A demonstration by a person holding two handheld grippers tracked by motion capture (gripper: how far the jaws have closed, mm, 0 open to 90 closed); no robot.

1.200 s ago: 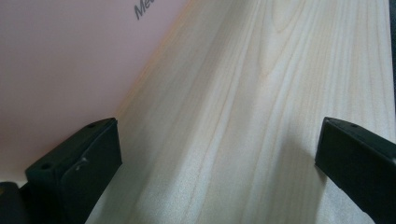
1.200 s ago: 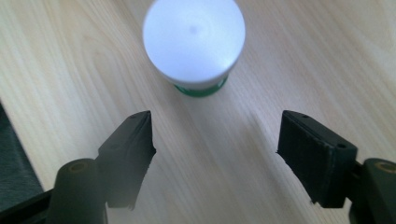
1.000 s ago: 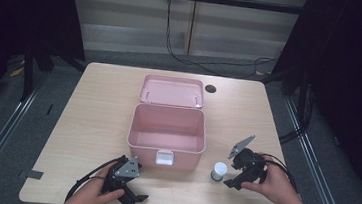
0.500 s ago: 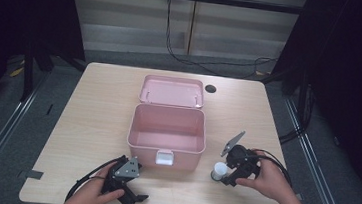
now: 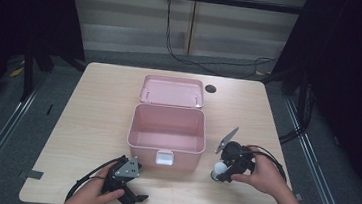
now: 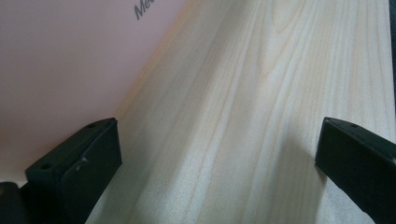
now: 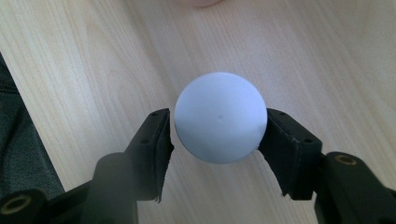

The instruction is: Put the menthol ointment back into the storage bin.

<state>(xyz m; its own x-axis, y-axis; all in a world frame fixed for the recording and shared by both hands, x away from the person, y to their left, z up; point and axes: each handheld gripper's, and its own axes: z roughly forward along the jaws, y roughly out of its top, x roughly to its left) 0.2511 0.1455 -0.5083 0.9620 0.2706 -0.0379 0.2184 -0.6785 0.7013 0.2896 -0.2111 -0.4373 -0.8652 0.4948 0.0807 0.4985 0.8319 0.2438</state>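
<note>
Right gripper (image 7: 218, 135) closed around upright bottle (image 7: 220, 123) (cap up).

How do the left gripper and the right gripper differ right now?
The right gripper has its jaws closed against a white round cap, while the left gripper has its jaws spread wide with nothing but bare table between them. The right gripper sits right of the pink box; the left gripper rests at its front left. Both are black, hand-held, and low over the table.
</note>
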